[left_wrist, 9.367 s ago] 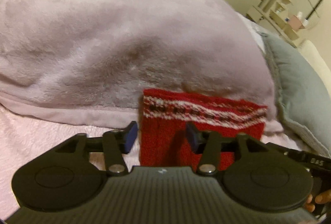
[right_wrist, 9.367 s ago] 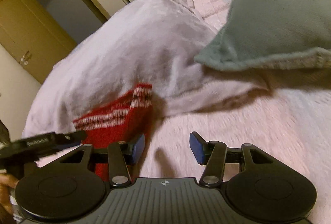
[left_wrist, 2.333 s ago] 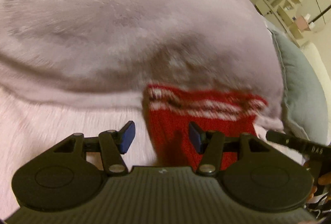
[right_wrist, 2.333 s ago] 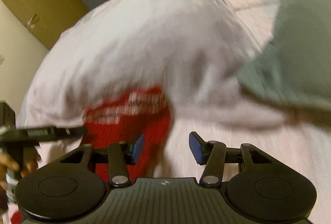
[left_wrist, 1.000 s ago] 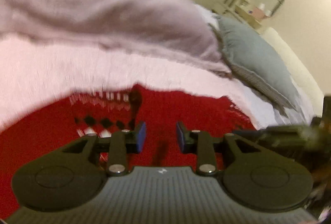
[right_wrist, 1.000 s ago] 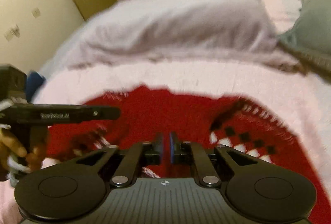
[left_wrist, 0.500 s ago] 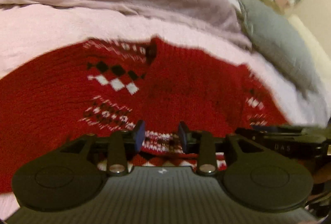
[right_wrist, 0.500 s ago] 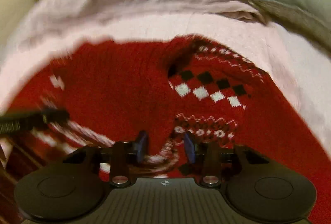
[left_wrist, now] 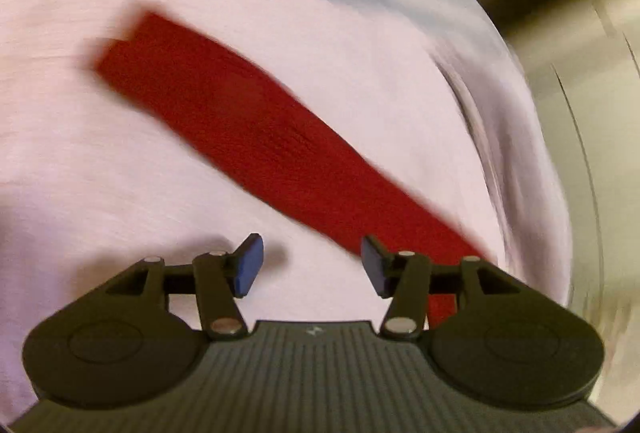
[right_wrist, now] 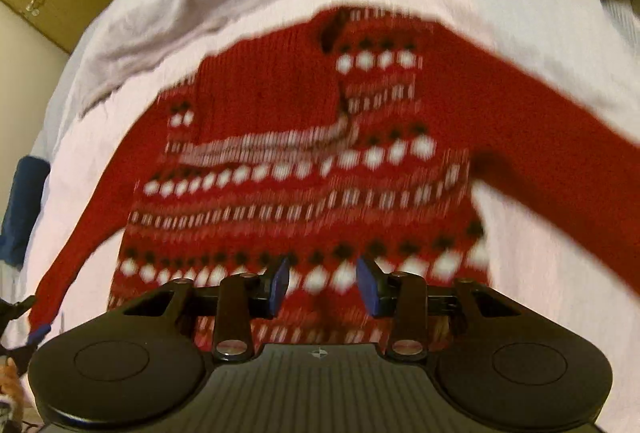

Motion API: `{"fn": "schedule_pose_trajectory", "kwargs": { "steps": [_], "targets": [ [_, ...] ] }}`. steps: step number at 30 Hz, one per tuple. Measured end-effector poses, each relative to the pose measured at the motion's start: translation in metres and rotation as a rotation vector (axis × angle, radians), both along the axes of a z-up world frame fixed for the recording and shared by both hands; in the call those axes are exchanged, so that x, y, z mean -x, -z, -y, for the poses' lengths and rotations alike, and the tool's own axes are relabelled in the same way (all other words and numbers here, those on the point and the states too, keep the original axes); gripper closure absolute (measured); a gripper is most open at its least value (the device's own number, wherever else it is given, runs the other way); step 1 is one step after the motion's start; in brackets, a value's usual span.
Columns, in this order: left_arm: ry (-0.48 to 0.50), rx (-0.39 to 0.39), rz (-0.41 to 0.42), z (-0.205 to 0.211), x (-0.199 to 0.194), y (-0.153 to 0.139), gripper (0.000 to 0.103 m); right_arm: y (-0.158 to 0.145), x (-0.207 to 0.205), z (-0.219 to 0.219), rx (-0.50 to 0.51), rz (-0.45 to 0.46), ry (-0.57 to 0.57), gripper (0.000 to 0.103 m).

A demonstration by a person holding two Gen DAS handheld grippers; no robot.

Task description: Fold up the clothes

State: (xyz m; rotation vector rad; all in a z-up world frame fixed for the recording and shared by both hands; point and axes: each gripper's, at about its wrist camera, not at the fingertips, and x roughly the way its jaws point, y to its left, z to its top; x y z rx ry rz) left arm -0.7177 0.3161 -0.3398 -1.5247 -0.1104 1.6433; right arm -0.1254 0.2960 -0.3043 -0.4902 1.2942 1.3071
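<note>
1 red sweater point(right_wrist: 304, 161), 2 empty grippers point(right_wrist: 322, 283)

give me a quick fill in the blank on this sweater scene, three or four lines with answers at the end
1. The knitted sweater spread on the bed is mainly ____ in colour.
2. The left gripper hovers beside one plain sleeve with its jaws ____.
3. The diamond shapes in the sweater's pattern are black and ____.
4. The right gripper is open and holds ____.

Answers: red; open; white; nothing
</note>
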Motion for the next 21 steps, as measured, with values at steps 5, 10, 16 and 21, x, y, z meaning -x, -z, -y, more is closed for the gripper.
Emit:
{"fn": "schedule_pose_trajectory", "kwargs": {
  "steps": [5, 10, 16, 21],
  "targets": [
    [-0.225, -0.009, 0.057, -0.002, 0.046, 0.022, 0.048, 0.002, 0.024, 0.006, 0.033, -0.034, -0.021, 0.062],
    [-0.156, -0.04, 0.015, -0.03, 0.038, 0.019, 0.101, 0.005, 0.033, 0.006, 0.045, -0.043, -0.02, 0.062],
    [0.232, -0.299, -0.244, -0.088, -0.048, -0.077, 0.101, -0.005, 0.005, 0.025, 0.029, -0.033, 0.072, 0.062],
    [0.66, -0.576, -0.225, -0.11, -0.192, -0.14, 0.101, -0.013, -0.027, 0.046, 0.017, -0.034, 0.18, 0.062]
  ]
}}
